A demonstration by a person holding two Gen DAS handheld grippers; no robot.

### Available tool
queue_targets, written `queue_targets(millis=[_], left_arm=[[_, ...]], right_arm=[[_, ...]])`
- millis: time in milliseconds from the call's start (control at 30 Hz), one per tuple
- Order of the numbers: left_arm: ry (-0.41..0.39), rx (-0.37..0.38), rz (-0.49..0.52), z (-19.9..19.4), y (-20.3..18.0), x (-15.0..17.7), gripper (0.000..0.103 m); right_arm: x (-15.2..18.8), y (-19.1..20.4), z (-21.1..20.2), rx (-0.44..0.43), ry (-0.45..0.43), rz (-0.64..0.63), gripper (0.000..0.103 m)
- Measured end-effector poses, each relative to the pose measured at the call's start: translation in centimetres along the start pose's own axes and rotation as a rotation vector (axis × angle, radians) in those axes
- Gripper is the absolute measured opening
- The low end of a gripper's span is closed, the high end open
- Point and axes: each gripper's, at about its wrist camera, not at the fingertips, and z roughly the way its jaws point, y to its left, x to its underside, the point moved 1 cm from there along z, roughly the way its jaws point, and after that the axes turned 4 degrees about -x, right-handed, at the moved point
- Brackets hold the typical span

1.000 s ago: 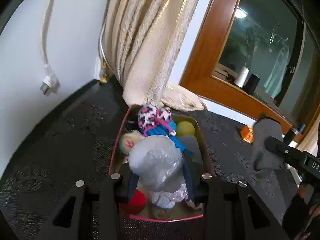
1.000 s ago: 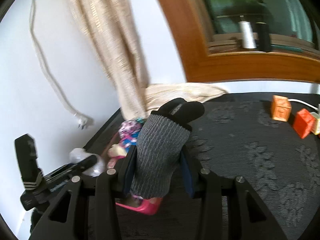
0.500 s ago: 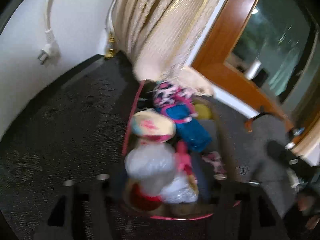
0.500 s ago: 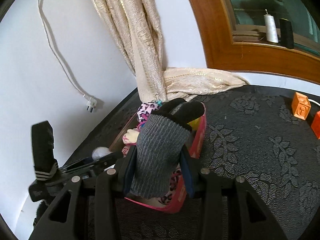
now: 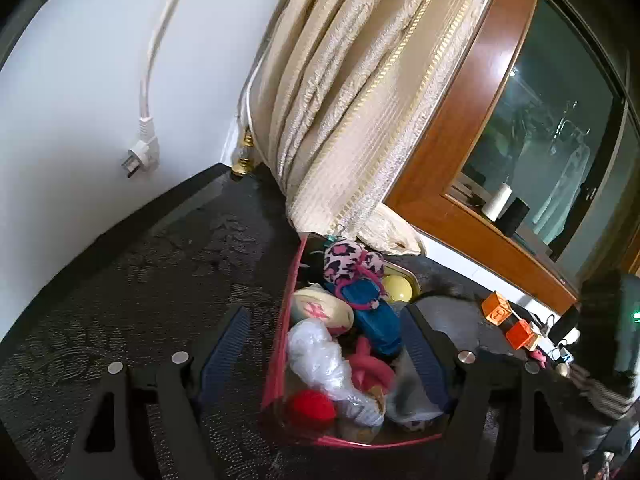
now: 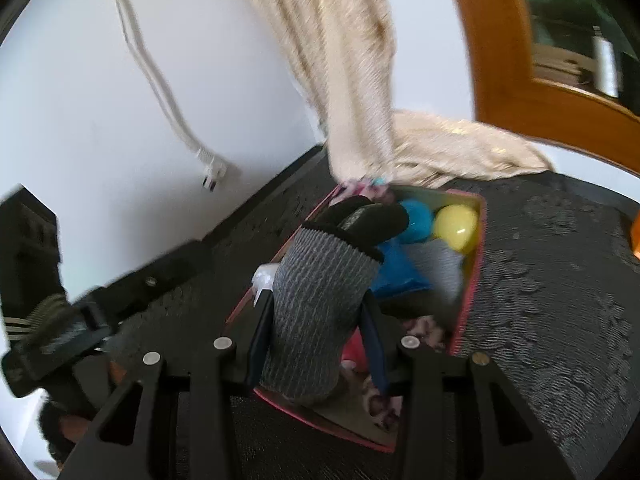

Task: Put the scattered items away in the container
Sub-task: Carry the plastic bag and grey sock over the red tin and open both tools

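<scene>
A pink-rimmed container [image 5: 276,364] sits on the dark patterned cloth, full of items. A crumpled clear plastic bag [image 5: 320,356] lies inside it beside a red ball [image 5: 312,408], a blue slipper [image 5: 376,320] and a yellow ball [image 5: 396,288]. My left gripper [image 5: 326,346] is open and empty, its fingers astride the container's left side. My right gripper [image 6: 316,320] is shut on a grey and black sock [image 6: 320,296] and holds it over the container [image 6: 472,280].
Orange blocks [image 5: 508,320] lie on the cloth to the right of the container. A cream curtain [image 5: 340,100] hangs right behind the container. A white plug [image 5: 140,156] dangles on the wall at left. A wooden window frame [image 5: 460,160] stands at back right.
My left gripper has opened and let the plastic bag drop into the container. My right gripper has carried the sock from beside the container to above it.
</scene>
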Motion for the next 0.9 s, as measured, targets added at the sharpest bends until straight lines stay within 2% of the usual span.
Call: queue_targets(millis=[267, 367, 433, 500, 567, 733, 900], left_arm=[[-0.012, 0.001, 0.038, -1.1, -1.0, 0.3, 0.079], [-0.006, 0.011, 0.051, -1.0, -1.7, 0.4, 0.079], [-0.002, 0.017, 0.06, -1.0, -2.2, 0.4, 0.079], [-0.002, 0.022, 0.069, -1.1, -2.6, 0.5, 0.079], [-0.006, 0.024, 0.074, -1.3, -3.0, 0.5, 0.079], [-0.011, 0.018, 0.091, -1.6, -4.3, 0.4, 0.079], [0.006, 0.018, 0.128, -1.1, -6.5, 1.0, 0.079]], right_arm=[[1.4, 1.1, 4.5, 0.032, 0.088, -0.089, 0.044], [1.6, 1.4, 4.6, 0.017, 0.105, -0.117, 0.044], [1.6, 1.1, 4.3, -0.004, 0.105, -0.109, 0.048], [1.5, 0.5, 3.4, -0.066, 0.096, -0.077, 0.062], [1.4, 0.1, 2.1, -0.113, 0.071, -0.058, 0.067], [1.8, -1.8, -1.8, -0.107, -0.003, -0.032, 0.069], [3.5, -6.5, -4.8, -0.024, -0.022, 0.063, 0.069]])
